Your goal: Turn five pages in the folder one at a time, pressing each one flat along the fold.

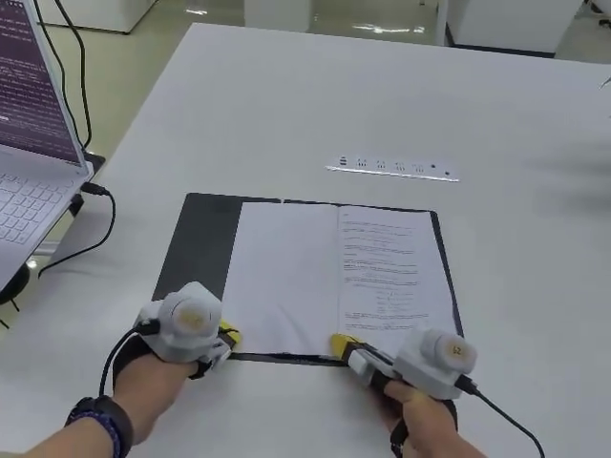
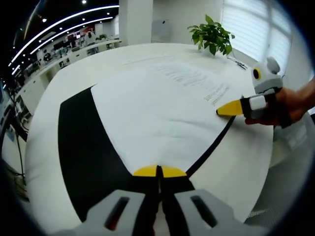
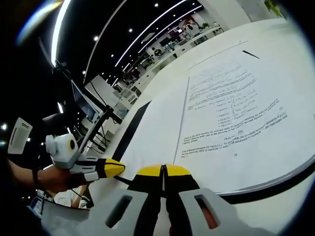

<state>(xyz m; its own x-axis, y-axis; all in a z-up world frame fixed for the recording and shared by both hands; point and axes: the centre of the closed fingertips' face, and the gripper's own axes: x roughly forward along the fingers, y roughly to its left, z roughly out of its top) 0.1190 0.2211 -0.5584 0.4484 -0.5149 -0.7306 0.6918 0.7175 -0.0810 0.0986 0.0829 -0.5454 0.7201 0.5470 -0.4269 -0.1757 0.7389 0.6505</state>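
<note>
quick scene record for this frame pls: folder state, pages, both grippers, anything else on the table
folder: open, lying flat on the table, black cover showing to the left of the pages
left page: blank white side up
right page: printed text
left gripper: jaws together, tips at the near edge of the left page
right gripper: jaws together, tips at the near edge by the fold
other: power strip beyond the folder; open laptop at the table's left side
</note>
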